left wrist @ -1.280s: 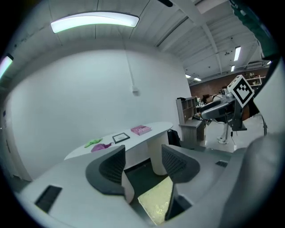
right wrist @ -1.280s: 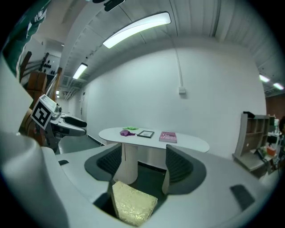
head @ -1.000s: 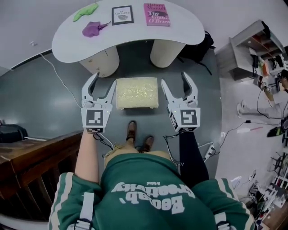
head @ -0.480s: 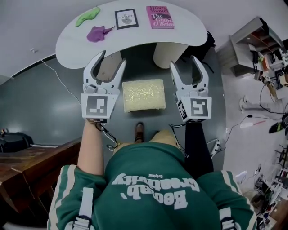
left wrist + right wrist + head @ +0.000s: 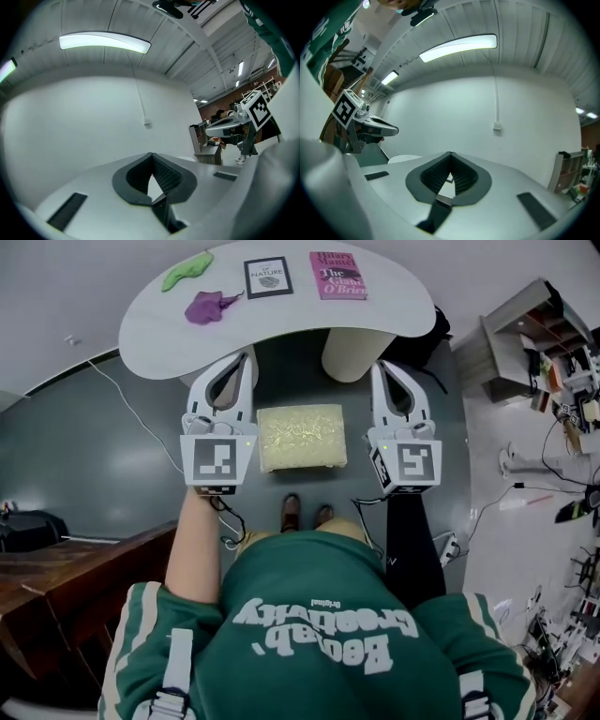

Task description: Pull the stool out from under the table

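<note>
The stool (image 5: 302,437), with a cream cushion, stands on the grey floor just in front of the white table's (image 5: 150,329) two legs. My left gripper (image 5: 247,356) hangs to the left of the stool, its jaws shut with nothing between them. My right gripper (image 5: 382,365) hangs to its right, also shut and empty. Neither touches the stool. The left gripper view shows closed fingertips (image 5: 151,155) against a white wall, with the right gripper (image 5: 236,123) off to the side. In the right gripper view the tips (image 5: 450,153) meet, and the left gripper (image 5: 363,124) shows.
On the table lie a green thing (image 5: 186,271), a purple thing (image 5: 210,307), a framed card (image 5: 267,277) and a pink book (image 5: 337,275). Dark wooden furniture (image 5: 66,577) is at the lower left, a shelf unit (image 5: 539,334) at the right. Cables (image 5: 131,409) cross the floor.
Both grippers went from open to shut. They moved forward from beside the stool towards the table legs. The person's feet shifted behind the stool.
</note>
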Motion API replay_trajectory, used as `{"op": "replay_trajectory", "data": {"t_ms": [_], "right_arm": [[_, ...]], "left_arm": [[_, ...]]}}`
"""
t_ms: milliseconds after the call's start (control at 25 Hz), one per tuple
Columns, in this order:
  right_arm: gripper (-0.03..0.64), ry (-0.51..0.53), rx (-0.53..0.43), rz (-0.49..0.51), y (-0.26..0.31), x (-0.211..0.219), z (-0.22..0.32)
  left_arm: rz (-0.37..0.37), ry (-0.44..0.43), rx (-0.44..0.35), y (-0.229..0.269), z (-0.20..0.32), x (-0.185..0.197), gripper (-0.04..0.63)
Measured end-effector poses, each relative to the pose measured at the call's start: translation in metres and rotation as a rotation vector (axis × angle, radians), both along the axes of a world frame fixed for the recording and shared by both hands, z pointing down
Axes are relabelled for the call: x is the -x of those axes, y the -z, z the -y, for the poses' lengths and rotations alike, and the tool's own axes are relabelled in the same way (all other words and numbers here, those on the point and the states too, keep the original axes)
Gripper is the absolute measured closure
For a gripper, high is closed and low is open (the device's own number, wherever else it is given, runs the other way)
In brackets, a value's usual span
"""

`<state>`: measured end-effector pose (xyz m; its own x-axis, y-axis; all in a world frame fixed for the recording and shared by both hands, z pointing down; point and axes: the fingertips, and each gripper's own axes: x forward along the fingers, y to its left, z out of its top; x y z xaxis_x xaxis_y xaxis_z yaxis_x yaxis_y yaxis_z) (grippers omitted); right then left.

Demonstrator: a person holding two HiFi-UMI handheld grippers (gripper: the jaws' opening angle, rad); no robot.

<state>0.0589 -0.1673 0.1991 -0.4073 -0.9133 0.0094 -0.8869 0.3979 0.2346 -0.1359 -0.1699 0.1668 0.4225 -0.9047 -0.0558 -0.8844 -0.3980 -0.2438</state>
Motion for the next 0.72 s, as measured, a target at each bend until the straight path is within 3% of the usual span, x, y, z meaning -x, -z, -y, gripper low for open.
{"op": "replay_trajectory", "data": {"t_ms": [160, 720], "right_arm": [[0.611, 0.015, -0.008, -0.011, 0.0031, 0.0048, 0.0022], [0.611, 0.025, -0.012, -0.054, 0.001, 0.0005, 0.0037]], "left_arm": [[-0.009, 0.013, 0.025, -0.007, -0.0007, -0.0008, 0.581], [0.009, 0.009, -0.013, 0.0008, 0.0028, -0.0005, 0.581]]}}
